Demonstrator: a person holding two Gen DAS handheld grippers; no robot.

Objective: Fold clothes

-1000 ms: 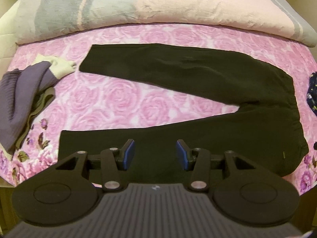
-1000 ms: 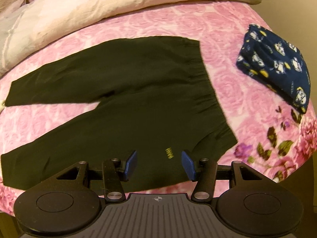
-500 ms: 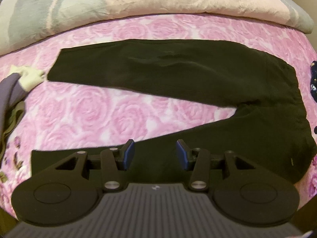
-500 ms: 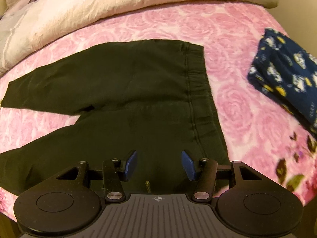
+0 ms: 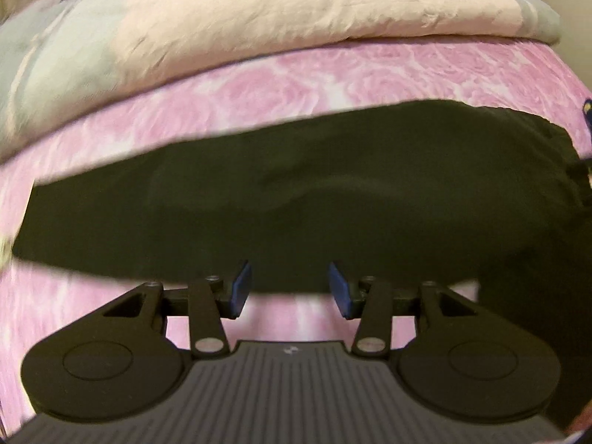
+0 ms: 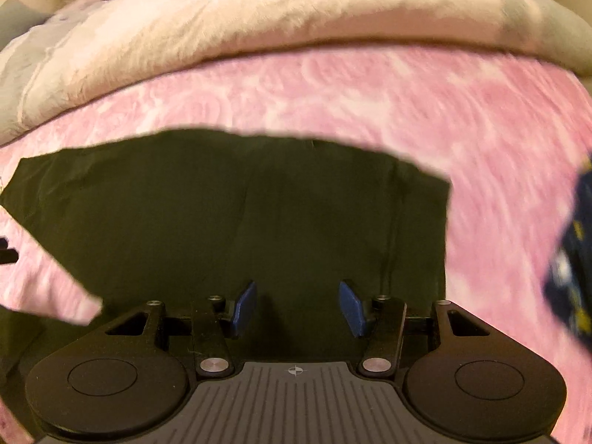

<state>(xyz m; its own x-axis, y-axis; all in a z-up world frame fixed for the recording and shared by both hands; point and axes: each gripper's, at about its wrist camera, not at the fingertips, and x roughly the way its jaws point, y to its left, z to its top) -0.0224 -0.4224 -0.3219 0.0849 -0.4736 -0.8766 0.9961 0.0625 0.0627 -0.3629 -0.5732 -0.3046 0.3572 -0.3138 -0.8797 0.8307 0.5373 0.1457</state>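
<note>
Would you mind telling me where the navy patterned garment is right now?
In the right wrist view the navy garment sits at the far right edge on the pink bedspread, apart from the black trousers and their waistband to its left.

Your black left gripper with blue pads is held level, jaws apart; your matching right gripper likewise.

The trousers are spread across the bedsheet; a duvet is piled beyond them, folded pyjamas to their right.
</note>
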